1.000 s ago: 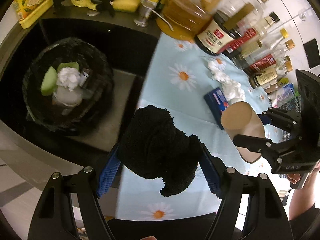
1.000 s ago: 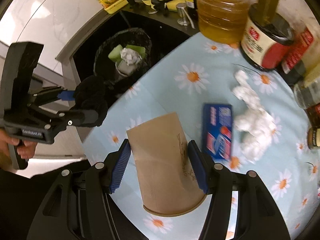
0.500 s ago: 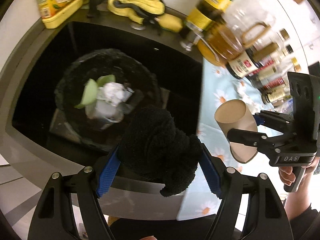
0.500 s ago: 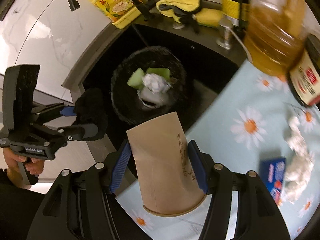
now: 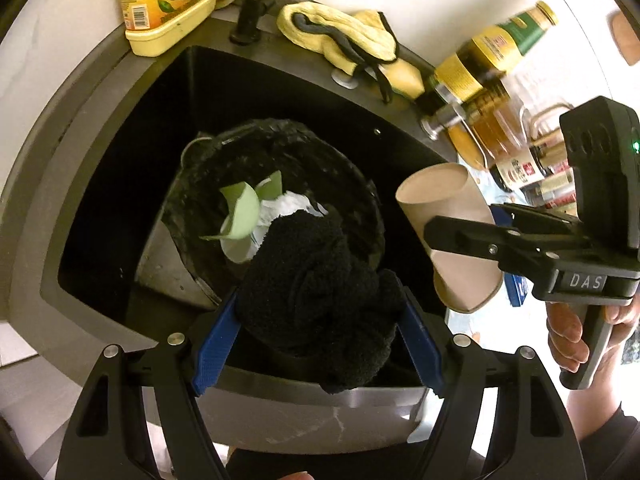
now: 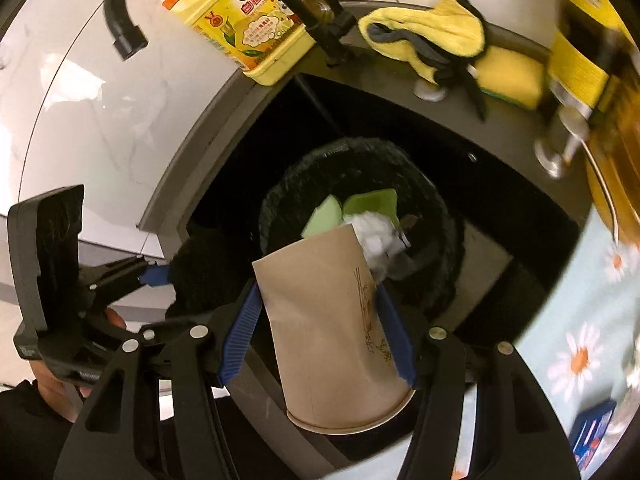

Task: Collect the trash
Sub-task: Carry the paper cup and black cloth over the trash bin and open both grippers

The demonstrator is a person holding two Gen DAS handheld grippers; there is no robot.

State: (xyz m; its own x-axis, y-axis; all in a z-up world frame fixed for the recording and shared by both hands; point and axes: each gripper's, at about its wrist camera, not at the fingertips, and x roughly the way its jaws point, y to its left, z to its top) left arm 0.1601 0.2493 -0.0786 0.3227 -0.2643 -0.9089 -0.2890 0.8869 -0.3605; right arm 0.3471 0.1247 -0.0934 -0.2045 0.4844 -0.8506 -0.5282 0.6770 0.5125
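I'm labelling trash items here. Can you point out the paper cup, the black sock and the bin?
paper cup [image 6: 332,320], right wrist view, on its brown side wall
black sock [image 5: 316,292], left wrist view, middle of the bundle
bin [image 5: 352,184], left wrist view, on its black rim

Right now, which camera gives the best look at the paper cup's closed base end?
The left wrist view: the paper cup appears side-on, its round base end facing the camera. In the right wrist view the paper cup sits lengthwise between the right gripper's jaws, base pointing away.
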